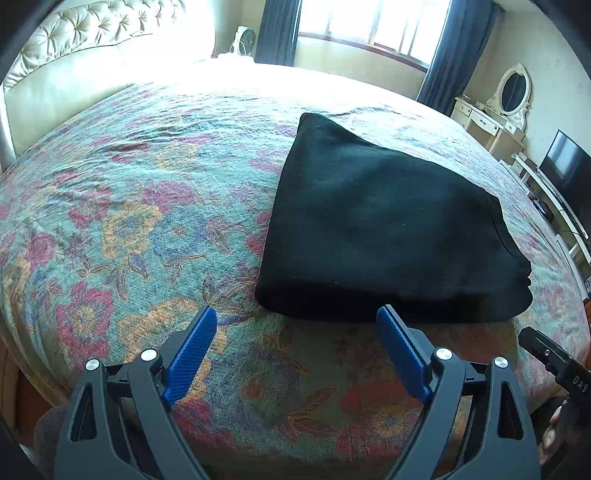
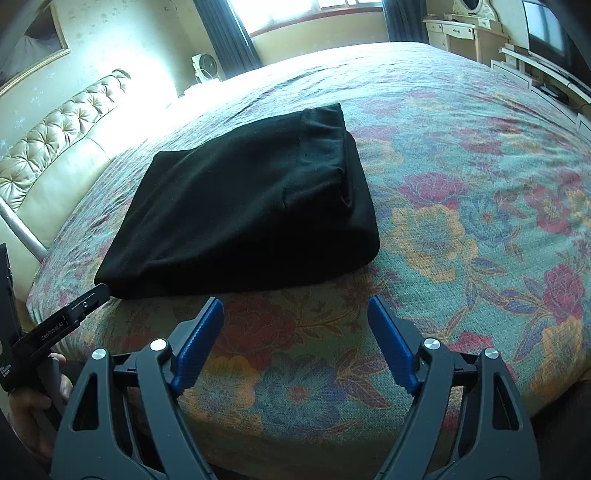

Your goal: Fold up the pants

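Observation:
Black pants (image 1: 373, 229) lie folded into a compact stack on the floral bedspread (image 1: 129, 221). In the right wrist view the pants (image 2: 243, 206) show the waistband at the far right end, folded over on top. My left gripper (image 1: 297, 321) is open, just short of the stack's near edge, with nothing between its blue pads (image 1: 192, 354). My right gripper (image 2: 295, 314) is also open and empty, a little nearer than the stack's near edge. Neither gripper touches the cloth.
A tufted cream headboard (image 1: 92, 33) stands at the left. A dresser with an oval mirror (image 1: 513, 88) and a television (image 1: 565, 170) line the right wall. The other gripper's tip (image 1: 543, 350) shows at the right edge; a hand (image 2: 33, 402) holds the left tool.

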`<state>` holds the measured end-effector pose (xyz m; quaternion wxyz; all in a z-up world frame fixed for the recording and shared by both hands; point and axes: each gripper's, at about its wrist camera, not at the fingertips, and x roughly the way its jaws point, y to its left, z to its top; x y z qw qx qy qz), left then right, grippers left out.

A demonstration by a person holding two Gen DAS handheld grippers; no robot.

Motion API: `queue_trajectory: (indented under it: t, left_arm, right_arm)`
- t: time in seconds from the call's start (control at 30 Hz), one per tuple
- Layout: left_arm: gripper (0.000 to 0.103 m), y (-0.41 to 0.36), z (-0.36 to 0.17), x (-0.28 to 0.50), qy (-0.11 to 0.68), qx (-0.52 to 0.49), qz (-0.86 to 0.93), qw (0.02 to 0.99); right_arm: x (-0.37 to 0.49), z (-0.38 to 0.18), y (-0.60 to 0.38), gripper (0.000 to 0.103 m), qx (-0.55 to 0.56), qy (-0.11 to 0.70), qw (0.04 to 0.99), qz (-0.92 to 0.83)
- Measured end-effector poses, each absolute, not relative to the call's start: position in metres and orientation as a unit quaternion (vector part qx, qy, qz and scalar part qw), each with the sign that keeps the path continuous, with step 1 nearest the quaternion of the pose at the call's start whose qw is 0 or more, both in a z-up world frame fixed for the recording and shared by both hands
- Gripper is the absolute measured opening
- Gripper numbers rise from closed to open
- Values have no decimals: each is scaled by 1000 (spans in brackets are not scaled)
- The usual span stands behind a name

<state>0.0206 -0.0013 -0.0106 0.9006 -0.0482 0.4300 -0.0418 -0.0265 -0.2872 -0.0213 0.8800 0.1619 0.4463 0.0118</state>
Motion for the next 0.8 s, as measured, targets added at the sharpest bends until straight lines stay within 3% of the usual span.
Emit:
queue_trajectory:
  t: [0.8]
  left_arm:
    - [87, -32, 15, 13, 393, -2, -64, 918]
  right_arm:
    - [-29, -1, -280, 86, 127, 425, 896, 11]
